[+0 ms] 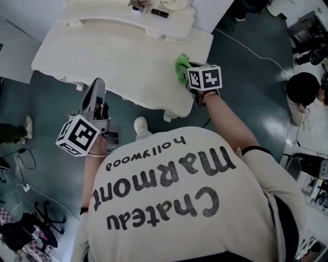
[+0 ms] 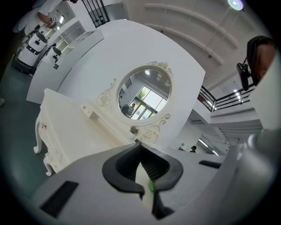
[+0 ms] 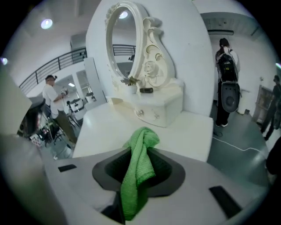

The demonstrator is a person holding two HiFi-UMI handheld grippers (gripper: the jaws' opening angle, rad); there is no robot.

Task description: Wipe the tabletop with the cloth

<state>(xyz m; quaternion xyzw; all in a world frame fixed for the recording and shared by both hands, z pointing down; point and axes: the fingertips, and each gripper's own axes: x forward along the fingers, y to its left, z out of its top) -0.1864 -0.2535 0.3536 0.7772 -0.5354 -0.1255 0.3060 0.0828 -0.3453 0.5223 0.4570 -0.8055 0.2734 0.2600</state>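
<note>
A white dressing table (image 1: 118,56) fills the upper part of the head view. At its right front edge my right gripper (image 1: 190,71) is shut on a green cloth (image 1: 180,65), which bunches over the tabletop. In the right gripper view the green cloth (image 3: 138,162) hangs out of the right gripper (image 3: 134,176) above the tabletop (image 3: 109,127). My left gripper (image 1: 97,87) is off the table's front left edge, above the floor. In its own view the left gripper (image 2: 147,178) is shut with nothing in it, pointing at the table (image 2: 74,132).
An oval mirror (image 2: 145,92) in a carved frame rises behind a raised drawer shelf (image 3: 162,105) holding a small black item (image 1: 159,13). A white shoe (image 1: 140,124) and cables (image 1: 256,51) lie on the dark floor. Other people stand around (image 3: 227,83).
</note>
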